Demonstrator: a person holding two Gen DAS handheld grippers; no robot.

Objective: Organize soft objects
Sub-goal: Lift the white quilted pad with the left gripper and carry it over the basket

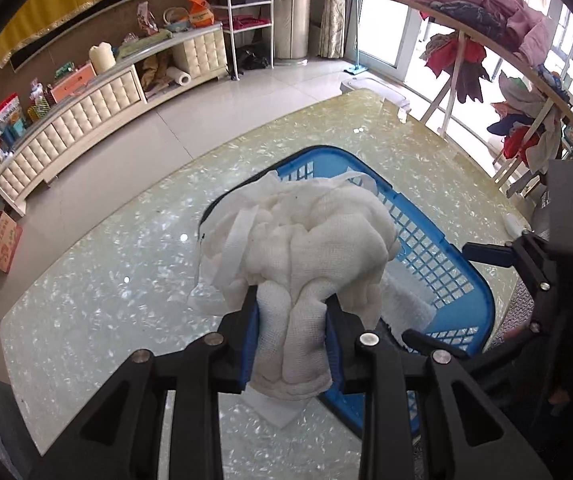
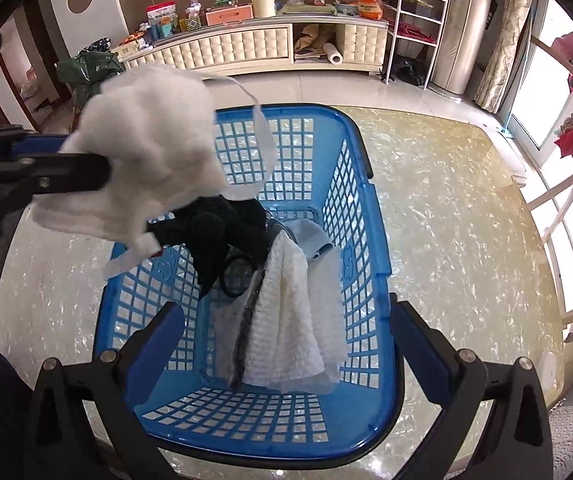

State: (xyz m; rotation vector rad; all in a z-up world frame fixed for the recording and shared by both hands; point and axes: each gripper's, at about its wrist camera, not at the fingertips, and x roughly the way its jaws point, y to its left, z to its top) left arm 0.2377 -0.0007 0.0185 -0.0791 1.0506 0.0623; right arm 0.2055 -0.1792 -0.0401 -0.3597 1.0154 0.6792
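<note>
My left gripper point(image 1: 292, 312) is shut on a bunched white gauze cloth point(image 1: 306, 240) with loose white straps, held in the air over the left side of a blue plastic basket point(image 1: 438, 264). In the right wrist view the same cloth point(image 2: 146, 164) hangs above the basket's left rim point(image 2: 106, 300), clamped by the left gripper point(image 2: 102, 176). My right gripper point(image 2: 286, 320) is open and empty, its fingers on either side of the basket's near end. Inside the basket lie a white waffle towel point(image 2: 298, 320), a pale blue cloth point(image 2: 310, 236) and a black garment point(image 2: 222, 232).
The basket stands on a pearly glass-topped table point(image 2: 446, 240). A wooden rack with heaped clothes point(image 1: 486, 8) stands to the right by the windows. A long cream cabinet point(image 2: 246, 46) with clutter runs along the far wall. A white rack point(image 2: 410, 20) stands beside it.
</note>
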